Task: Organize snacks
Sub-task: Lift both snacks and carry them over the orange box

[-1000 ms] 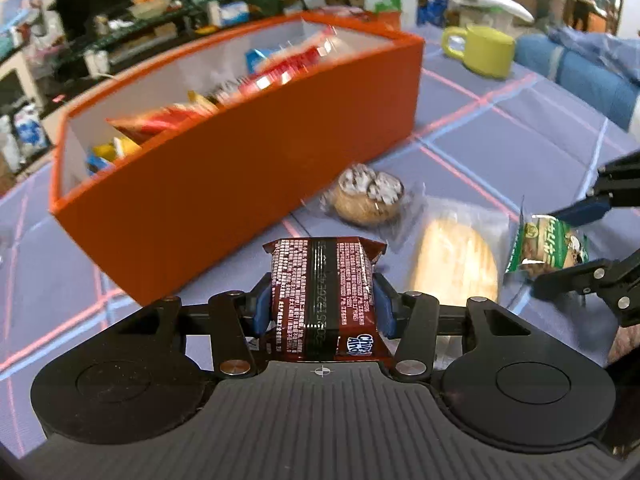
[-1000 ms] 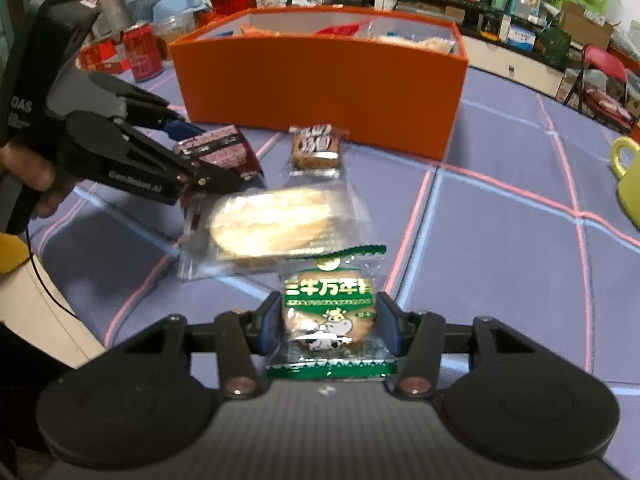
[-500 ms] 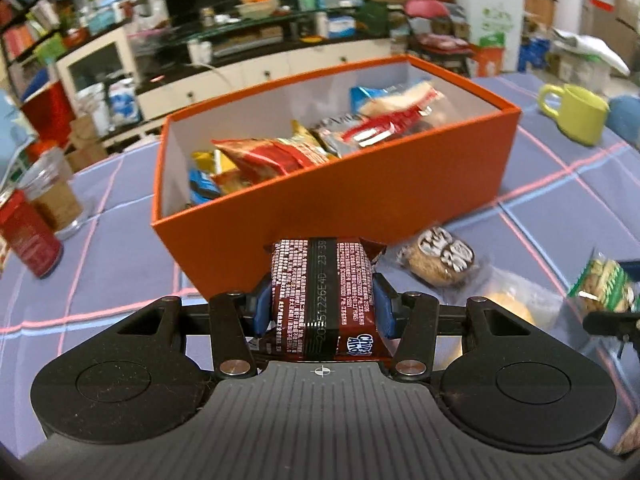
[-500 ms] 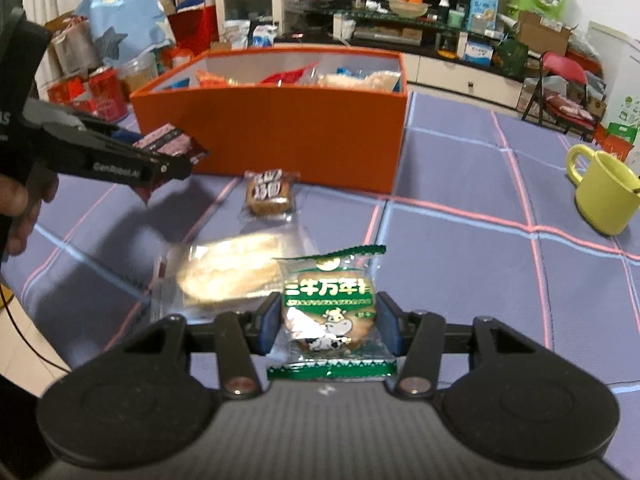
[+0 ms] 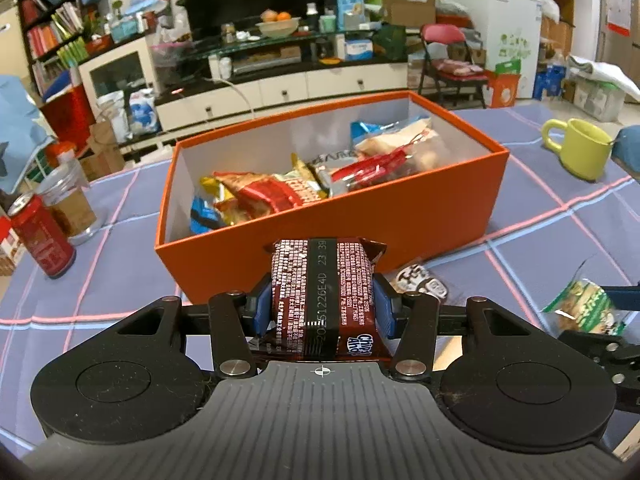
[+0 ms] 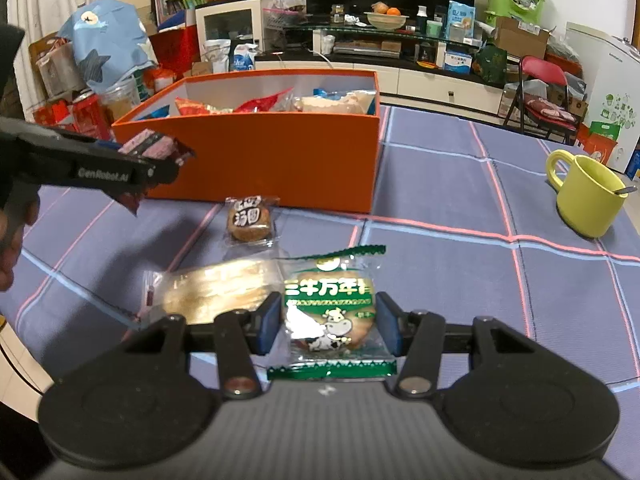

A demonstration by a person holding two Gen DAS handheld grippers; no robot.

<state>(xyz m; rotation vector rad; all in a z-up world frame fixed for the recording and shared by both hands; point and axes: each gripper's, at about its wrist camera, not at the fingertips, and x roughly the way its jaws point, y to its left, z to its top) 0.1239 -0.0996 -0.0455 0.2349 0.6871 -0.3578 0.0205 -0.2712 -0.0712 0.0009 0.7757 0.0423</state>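
Note:
My left gripper (image 5: 322,308) is shut on a dark red cookie packet (image 5: 324,300), held above the table just short of the orange box's (image 5: 360,220) near wall. Several snack bags fill that box. My right gripper (image 6: 328,326) is shut on a green-and-white cookie packet (image 6: 330,316), low over the cloth. Seen from the right wrist, the left gripper (image 6: 160,160) hangs at the left with the red packet (image 6: 154,146) in front of the box (image 6: 260,152). A round brown cake in clear wrap (image 6: 248,220) and a flat pale pastry (image 6: 220,292) lie on the table.
A yellow mug (image 6: 586,196) with a spoon stands on the right of the blue checked tablecloth (image 6: 460,280). A red can (image 5: 40,236) and a glass jar (image 5: 70,200) stand left of the box. A person's hand (image 6: 12,236) shows at the left edge.
My left gripper has risen and turned with the red packet, so the box's inside now shows from above. The right gripper stayed about where it was, still gripping the green packet.

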